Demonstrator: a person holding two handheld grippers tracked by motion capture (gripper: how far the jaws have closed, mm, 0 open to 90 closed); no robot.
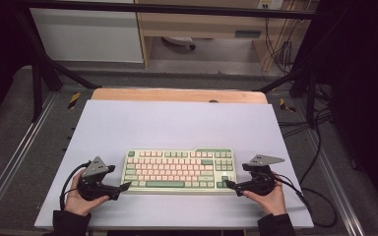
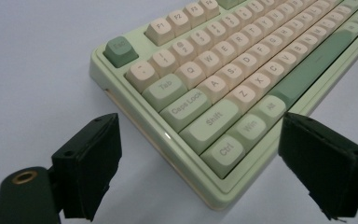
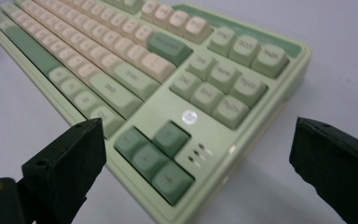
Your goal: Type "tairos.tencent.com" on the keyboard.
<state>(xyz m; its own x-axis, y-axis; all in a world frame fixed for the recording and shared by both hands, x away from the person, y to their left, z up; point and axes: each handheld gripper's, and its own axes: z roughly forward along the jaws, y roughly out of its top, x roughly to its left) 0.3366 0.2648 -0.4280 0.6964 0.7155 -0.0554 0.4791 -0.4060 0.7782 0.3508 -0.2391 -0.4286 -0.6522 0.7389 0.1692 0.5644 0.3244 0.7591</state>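
Pale green and cream, the keyboard (image 1: 179, 170) lies flat near the front edge of the table (image 1: 177, 123), between your two grippers. Your left gripper (image 1: 125, 186) stands spread wide at its near left corner, your right gripper (image 1: 230, 185) likewise at the near right; neither grips anything. You seem to be lining up a two-handed pickup: next, bring each corner between the jaws, then clamp evenly.
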